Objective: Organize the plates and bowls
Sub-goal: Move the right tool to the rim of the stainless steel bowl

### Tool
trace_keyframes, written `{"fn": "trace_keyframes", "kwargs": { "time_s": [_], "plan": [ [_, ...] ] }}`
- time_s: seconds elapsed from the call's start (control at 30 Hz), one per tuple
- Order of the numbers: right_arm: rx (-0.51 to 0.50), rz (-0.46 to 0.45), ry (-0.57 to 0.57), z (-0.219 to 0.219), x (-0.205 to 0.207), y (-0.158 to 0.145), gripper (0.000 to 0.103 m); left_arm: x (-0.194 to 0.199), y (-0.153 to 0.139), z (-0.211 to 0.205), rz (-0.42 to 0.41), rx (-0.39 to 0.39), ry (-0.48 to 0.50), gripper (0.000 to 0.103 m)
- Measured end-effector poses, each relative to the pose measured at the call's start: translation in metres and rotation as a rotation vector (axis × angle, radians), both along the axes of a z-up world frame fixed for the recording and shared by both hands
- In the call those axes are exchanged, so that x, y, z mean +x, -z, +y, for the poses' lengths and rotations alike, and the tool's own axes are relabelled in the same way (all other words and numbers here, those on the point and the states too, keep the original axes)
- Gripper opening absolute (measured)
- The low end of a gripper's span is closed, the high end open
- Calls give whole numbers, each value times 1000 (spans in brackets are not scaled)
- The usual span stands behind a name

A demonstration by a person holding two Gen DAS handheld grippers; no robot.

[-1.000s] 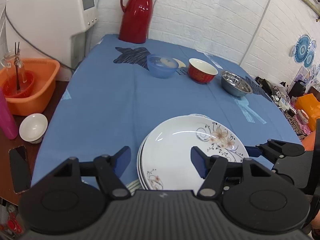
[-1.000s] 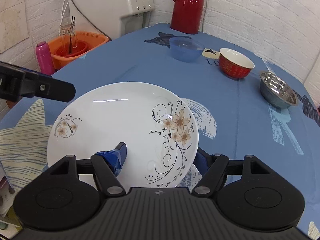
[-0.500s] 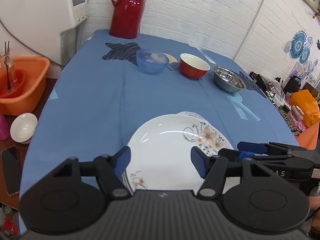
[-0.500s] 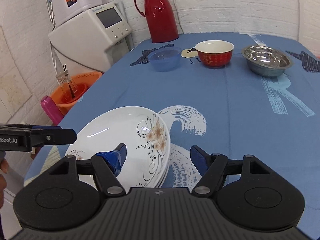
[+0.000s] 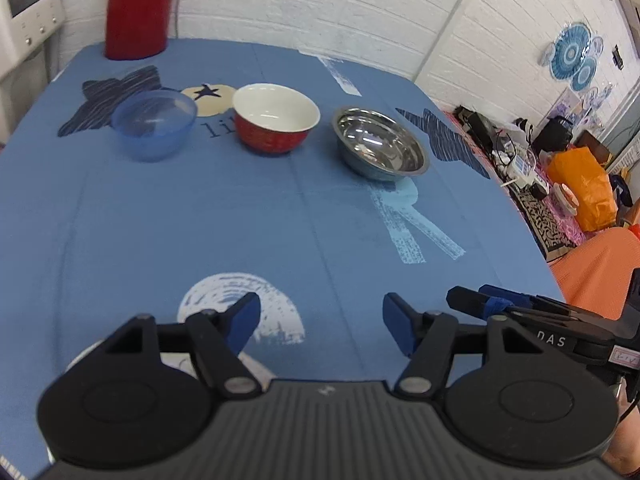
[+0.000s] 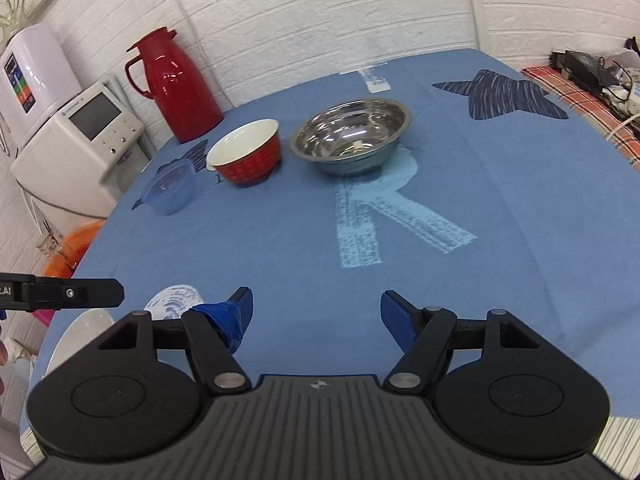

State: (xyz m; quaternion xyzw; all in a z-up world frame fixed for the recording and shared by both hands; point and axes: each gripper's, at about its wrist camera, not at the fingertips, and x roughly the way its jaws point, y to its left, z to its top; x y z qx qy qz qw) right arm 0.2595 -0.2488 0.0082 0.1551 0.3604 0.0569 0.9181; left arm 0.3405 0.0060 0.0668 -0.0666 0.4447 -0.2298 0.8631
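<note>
Blue tablecloth [image 5: 200,220] carries three bowls [image 5: 276,124]; left gripper [image 5: 320,320] and right gripper [image 6: 316,312] fingers spread, empty

- The left wrist view looks forward over its own gripper [image 5: 320,320], from just above the near edge of the tabletop [image 5: 248,216], facing the white brick wall at the far side.
- The right wrist view sits beside it, over its own gripper [image 6: 316,314], angled slightly leftward toward the same wall.
- Both share the blue plastic bowl [image 5: 154,124] [image 6: 170,191], the red bowl [image 5: 276,118] [image 6: 246,156], the steel bowl [image 5: 380,142] [image 6: 350,136] and the red jug [image 5: 136,8] [image 6: 174,84].
- Each view catches the other gripper at its edge: the right one low on the right, the left one low on the left.
</note>
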Motion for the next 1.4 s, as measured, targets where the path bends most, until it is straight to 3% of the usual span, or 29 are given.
{"fn": "trace_keyframes", "kwargs": {
  "time_s": [0.37,0.83,0.93,1.07,1.13,1.4],
  "plan": [
    [79,9,34,-45,24,29,57,45,28,-88,38,130,85,66],
    [21,17,6,-78,69,24,57,87,34,-129,37,169,113,68],
    [-5,11,-7,-81,86,18,57,103,33,-128,49,121,85,68],
    [-85,-34,-13,-78,118,1,57,133,28,-117,106,-46,-8,68],
    [-140,-63,-19,-74,136,-7,57,147,27,-117,132,-87,-46,68],
    [-296,-2,-36,-57,219,-8,57,178,35,-118,146,-85,-189,68]
  ]
}}
